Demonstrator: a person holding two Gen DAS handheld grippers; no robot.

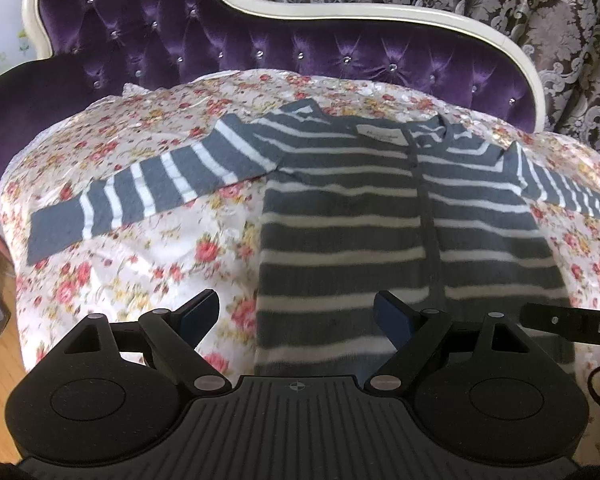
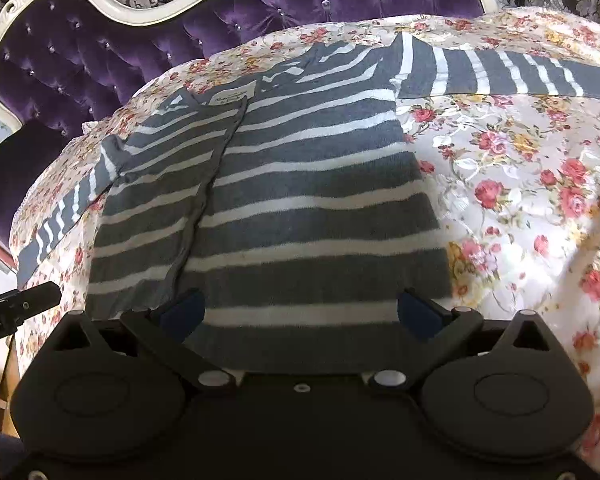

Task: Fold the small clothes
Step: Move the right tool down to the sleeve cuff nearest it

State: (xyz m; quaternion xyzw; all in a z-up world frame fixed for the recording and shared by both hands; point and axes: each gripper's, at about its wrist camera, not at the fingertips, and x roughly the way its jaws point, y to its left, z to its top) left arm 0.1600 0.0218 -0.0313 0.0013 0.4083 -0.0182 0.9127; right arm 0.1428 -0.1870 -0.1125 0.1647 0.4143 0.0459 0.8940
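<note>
Your grey-and-white striped cardigan (image 1: pixel 348 216) lies flat, front up, on the floral cover (image 1: pixel 148 264) of the purple tufted sofa (image 1: pixel 228 40), both sleeves spread out sideways. Your left gripper (image 1: pixel 296 316) hangs wide open above its near left hem, holding nothing; your right gripper (image 2: pixel 300 312) gapes equally wide over the near hem, empty too.
</note>
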